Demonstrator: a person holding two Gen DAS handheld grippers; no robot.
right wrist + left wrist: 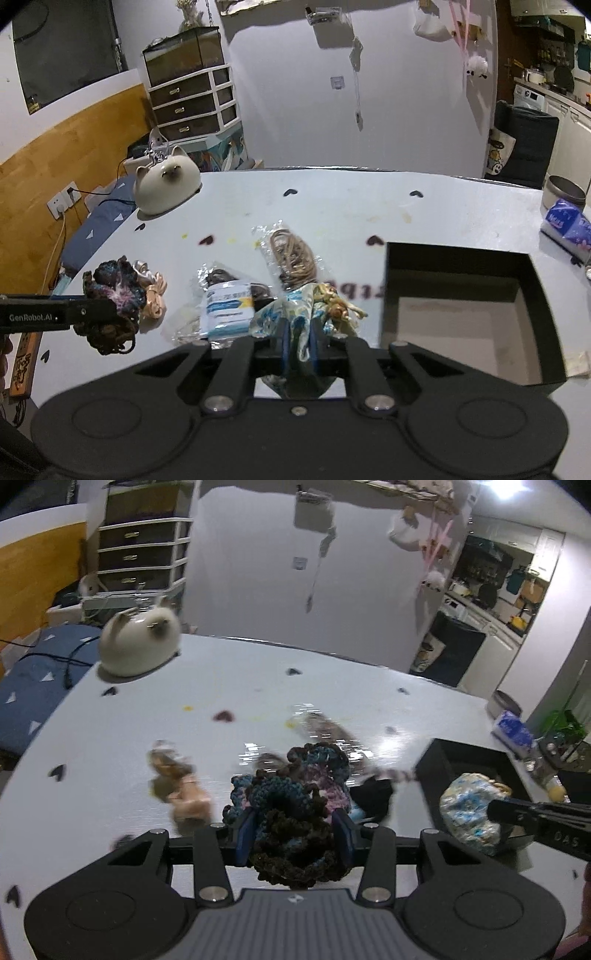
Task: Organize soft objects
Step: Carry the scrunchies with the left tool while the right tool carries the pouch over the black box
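Left wrist view: the left gripper [293, 830] tilts down toward the pale grey table [110, 738], its blue pads clamped on a dark brown, blue and pink crocheted scrunchie [291, 812] held clear of the tabletop. At 3 o'clock the right gripper [298, 343] pinches a white-and-blue patterned satin scrunchie [295, 317], jaws nearly together. Beyond it at 2 o'clock sits an open black square box [461, 266]. A peach satin scrunchie [188, 797] lies at 10 o'clock, clear plastic packets [291, 254] at 12, and a cream ceramic cat figure [138, 642] far off at 11.
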